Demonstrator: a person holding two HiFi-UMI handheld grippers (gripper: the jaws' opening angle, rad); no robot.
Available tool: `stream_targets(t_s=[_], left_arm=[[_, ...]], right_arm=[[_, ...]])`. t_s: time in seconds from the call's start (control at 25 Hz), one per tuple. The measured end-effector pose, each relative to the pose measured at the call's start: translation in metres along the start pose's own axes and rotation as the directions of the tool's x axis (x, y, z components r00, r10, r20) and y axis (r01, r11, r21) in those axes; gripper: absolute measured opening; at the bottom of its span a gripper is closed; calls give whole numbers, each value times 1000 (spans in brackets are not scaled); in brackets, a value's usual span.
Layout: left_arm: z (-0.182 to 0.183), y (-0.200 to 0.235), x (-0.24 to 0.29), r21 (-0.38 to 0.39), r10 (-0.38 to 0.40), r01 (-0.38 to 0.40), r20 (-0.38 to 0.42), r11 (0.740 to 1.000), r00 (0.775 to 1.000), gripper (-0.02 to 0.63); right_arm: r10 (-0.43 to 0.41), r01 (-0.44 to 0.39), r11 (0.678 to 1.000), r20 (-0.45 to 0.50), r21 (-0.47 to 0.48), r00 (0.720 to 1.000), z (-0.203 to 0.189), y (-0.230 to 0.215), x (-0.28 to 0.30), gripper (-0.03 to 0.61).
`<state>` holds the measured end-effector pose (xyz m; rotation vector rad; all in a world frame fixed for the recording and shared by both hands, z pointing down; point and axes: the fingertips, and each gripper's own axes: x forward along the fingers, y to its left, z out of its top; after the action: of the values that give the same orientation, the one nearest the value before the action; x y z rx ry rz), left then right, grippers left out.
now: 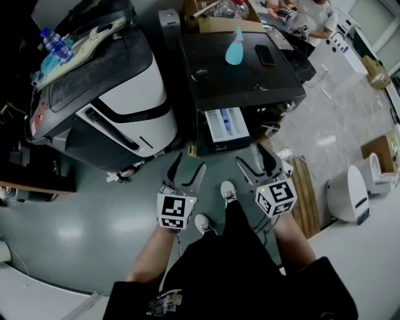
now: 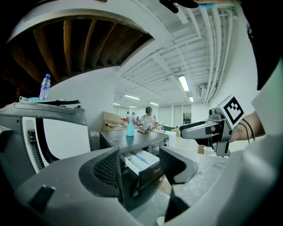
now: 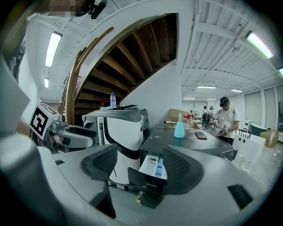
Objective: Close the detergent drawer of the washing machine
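The dark washing machine (image 1: pixel 244 69) stands ahead of me with its detergent drawer (image 1: pixel 226 125) pulled out at the front; the drawer is white inside with a blue insert. My left gripper (image 1: pixel 187 169) hovers short of it, low and to the left, jaws open and empty. To its right my right gripper (image 1: pixel 255 160) is also open and empty, a little nearer the machine's front. In the left gripper view the drawer (image 2: pixel 141 161) shows between the open jaws, with the right gripper (image 2: pixel 201 129) at the side. The right gripper view frames the drawer (image 3: pixel 152 170) likewise.
A blue spray bottle (image 1: pixel 235 49) and a phone (image 1: pixel 265 55) lie on the machine's top. A large white-and-black machine (image 1: pixel 125 100) stands close on the left. A wooden pallet (image 1: pixel 304 194) and a white appliance (image 1: pixel 350 194) are on the right. A person (image 1: pixel 312 15) works at the back.
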<state>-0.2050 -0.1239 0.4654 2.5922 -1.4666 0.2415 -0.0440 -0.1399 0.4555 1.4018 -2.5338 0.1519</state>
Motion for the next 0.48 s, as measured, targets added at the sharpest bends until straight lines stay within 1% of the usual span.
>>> stream_targets(t_s=[0.2,0.48], left_arm=[[-12,-3,23,3,3,-3,-23,1000,1000,267],[-36,-6,63,-12,14,-15,-90,1000,996,267]], right_arm=[[-14,15,1000,-40,24,999,-19,-24,7,325],[-2,8,998,-96,55,995,-55,-62,26,319]])
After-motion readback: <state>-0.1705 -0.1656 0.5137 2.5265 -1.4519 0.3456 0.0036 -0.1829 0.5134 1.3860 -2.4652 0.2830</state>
